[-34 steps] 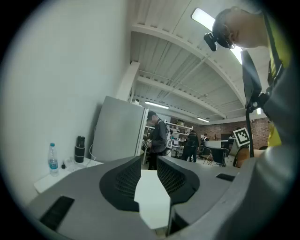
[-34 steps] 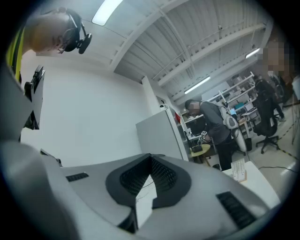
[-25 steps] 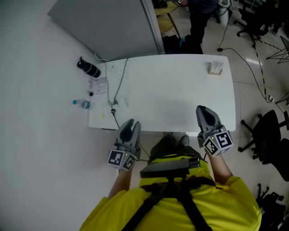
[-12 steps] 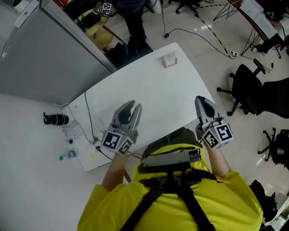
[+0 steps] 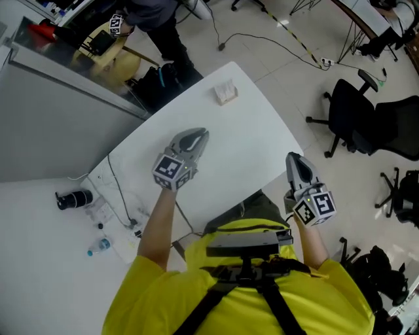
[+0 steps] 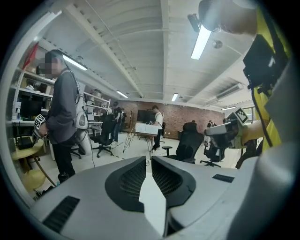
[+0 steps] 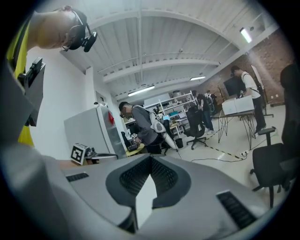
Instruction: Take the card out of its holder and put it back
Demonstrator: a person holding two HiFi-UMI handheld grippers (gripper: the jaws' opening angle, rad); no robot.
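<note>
The card holder (image 5: 226,92), a small pale block with a white card standing in it, sits near the far corner of the white table (image 5: 255,141). My left gripper (image 5: 198,134) hangs over the middle of the table, short of the holder, its jaws shut on nothing. My right gripper (image 5: 293,158) is off the table's near right edge, also shut and empty. In the left gripper view the closed jaws (image 6: 149,161) face out across the room, with the right gripper (image 6: 229,133) to the side. The right gripper view shows its closed jaws (image 7: 150,161) and the left gripper's marker cube (image 7: 79,153).
A black cylinder (image 5: 73,199), a small water bottle (image 5: 99,246) and a cable (image 5: 122,191) lie at the table's left end. A grey partition (image 5: 59,118) stands behind. Office chairs (image 5: 357,118) and floor cables are on the right; a person (image 5: 154,19) stands beyond the table.
The head view has swung round. My left gripper has moved out from the near edge over the table toward the holder. The right gripper stays by the near edge.
</note>
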